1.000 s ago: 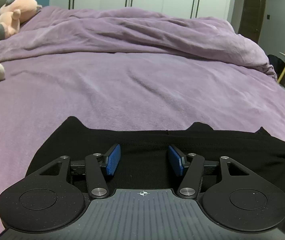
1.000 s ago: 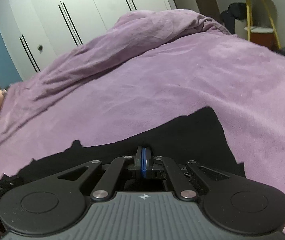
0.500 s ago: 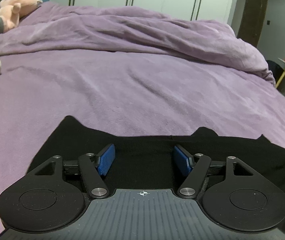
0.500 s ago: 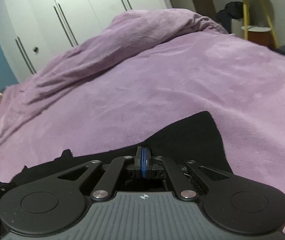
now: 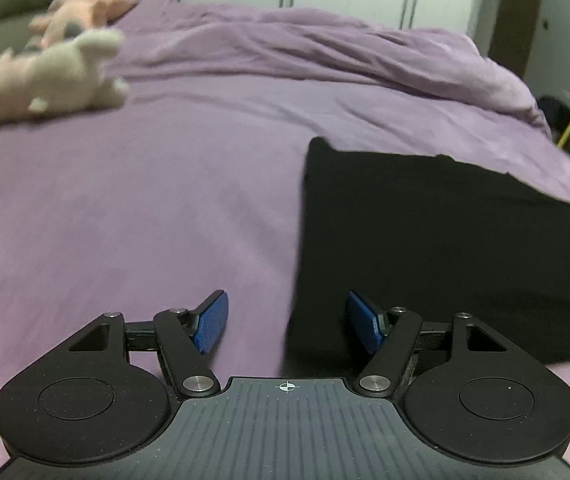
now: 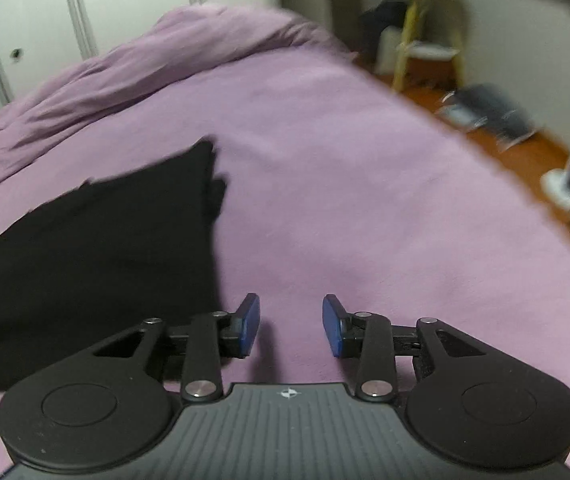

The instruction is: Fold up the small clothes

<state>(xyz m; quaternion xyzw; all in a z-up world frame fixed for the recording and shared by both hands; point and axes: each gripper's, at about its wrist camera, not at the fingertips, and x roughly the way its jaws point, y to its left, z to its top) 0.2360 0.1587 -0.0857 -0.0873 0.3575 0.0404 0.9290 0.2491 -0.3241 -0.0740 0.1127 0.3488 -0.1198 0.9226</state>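
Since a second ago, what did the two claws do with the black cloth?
The right claw was pinched shut on the black cloth; now its jaws are opening with nothing between them, and it has slid off to the cloth's right side. The left claw, already open, slid to the cloth's left edge. The cloth lies flat on the purple blanket, as before, and the stuffed toys are still there.

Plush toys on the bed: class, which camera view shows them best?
The left wrist view. The white plush toy and the pink plush toy lie at its upper left, though blurred. The right wrist view shows neither, only the purple bedspread and black garment.
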